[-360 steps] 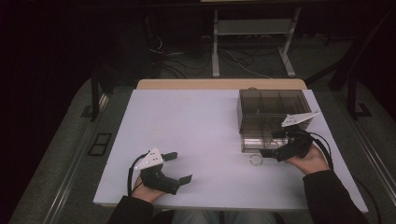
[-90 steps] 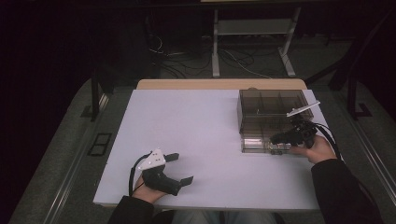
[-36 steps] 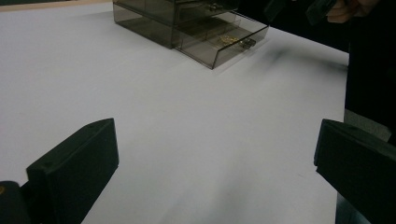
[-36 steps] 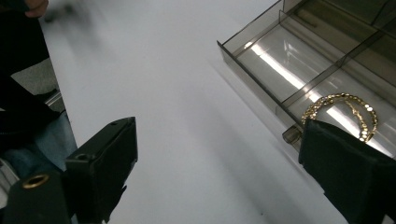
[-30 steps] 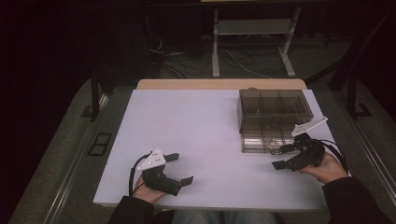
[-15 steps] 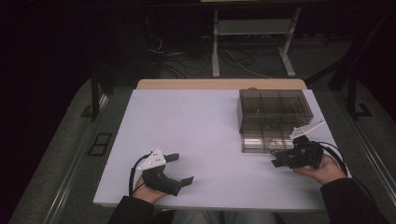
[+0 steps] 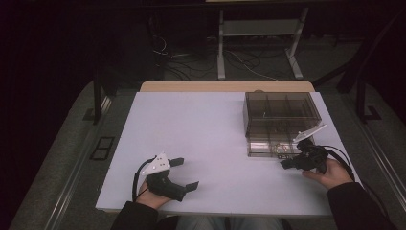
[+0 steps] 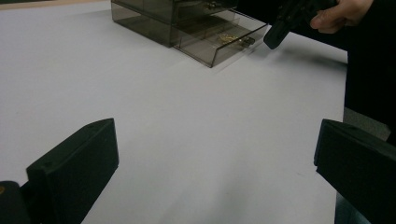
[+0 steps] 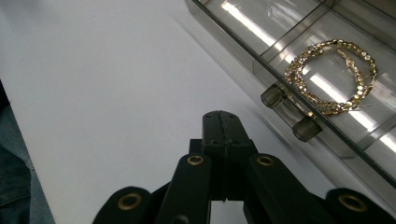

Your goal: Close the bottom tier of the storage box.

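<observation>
A smoky clear drawer box (image 7: 280, 112) stands at the table's right, with its lowest drawer (image 7: 268, 148) pulled out. A gold beaded bracelet (image 9: 334, 77) lies in a front compartment of that drawer, behind the drawer's clear handle (image 9: 289, 114). The bracelet (image 8: 229, 37) glints there in the left gripper view as well. My right gripper (image 9: 220, 116) is shut on nothing, just in front of the handle and to its right (image 7: 286, 164). My left gripper (image 7: 187, 173) rests open at the front left, its jaws wide apart (image 8: 215, 154) over bare table.
The white table top (image 7: 206, 129) spreads wide between the two grippers. My right hand and gripper (image 8: 285, 23) show near the drawer in the left gripper view. Beyond the table's far edge stand a metal stand (image 7: 258, 33) and floor cables.
The bracelet that lay on the table before the drawer is now inside it. My right gripper drew back from the drawer toward the front and shut its jaws. The left gripper stayed still.
</observation>
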Demonstrator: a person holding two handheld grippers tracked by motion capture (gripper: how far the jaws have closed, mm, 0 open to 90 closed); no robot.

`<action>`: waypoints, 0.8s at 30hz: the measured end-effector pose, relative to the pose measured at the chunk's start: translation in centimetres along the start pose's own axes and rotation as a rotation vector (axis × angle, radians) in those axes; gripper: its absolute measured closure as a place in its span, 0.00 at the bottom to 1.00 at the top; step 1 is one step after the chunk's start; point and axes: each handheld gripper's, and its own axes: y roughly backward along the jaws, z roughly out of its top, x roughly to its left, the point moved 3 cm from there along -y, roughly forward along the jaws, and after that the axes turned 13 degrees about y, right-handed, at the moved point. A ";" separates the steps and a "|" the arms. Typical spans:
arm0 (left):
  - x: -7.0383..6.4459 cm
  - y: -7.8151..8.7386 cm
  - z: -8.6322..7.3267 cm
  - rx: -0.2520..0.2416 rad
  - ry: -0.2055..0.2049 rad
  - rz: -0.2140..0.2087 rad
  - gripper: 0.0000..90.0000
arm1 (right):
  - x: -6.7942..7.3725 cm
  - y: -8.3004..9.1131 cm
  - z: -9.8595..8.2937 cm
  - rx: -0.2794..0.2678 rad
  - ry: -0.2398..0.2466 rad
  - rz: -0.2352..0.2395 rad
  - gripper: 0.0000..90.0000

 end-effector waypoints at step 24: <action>0.0 0.0 0.0 0.002 -0.002 0.000 0.00 | -1.5 -1.7 -0.1 0.060 -0.047 -0.026 0.99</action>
